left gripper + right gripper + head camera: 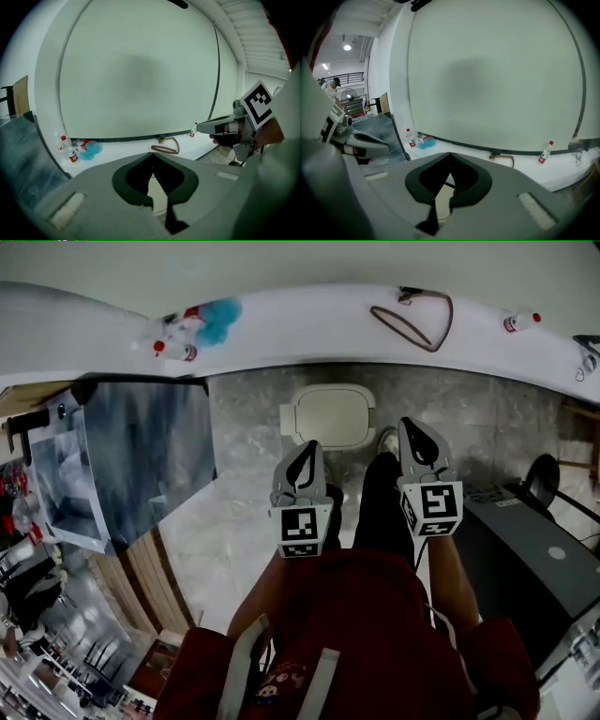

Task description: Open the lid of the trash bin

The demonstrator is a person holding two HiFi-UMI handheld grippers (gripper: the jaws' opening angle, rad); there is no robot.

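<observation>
The trash bin (333, 416) stands on the marbled floor against a white ledge, its cream lid down. In the head view my left gripper (309, 448) hangs just this side of the bin's near left corner, fingertips together and nothing in them. My right gripper (417, 427) hangs off the bin's right side, also shut and empty. A sliver of the cream lid (157, 190) shows through the left gripper's (153, 155) jaw opening, and the same lid (440, 199) through the right gripper's (450, 154). Neither gripper touches the bin.
The white ledge (309, 329) behind the bin carries small red-capped bottles (176, 350), a blue cloth (217, 320), a brown strap loop (417, 320) and another bottle (521, 322). A grey panel (141, 460) stands at the left, a dark grey case (525, 559) at the right.
</observation>
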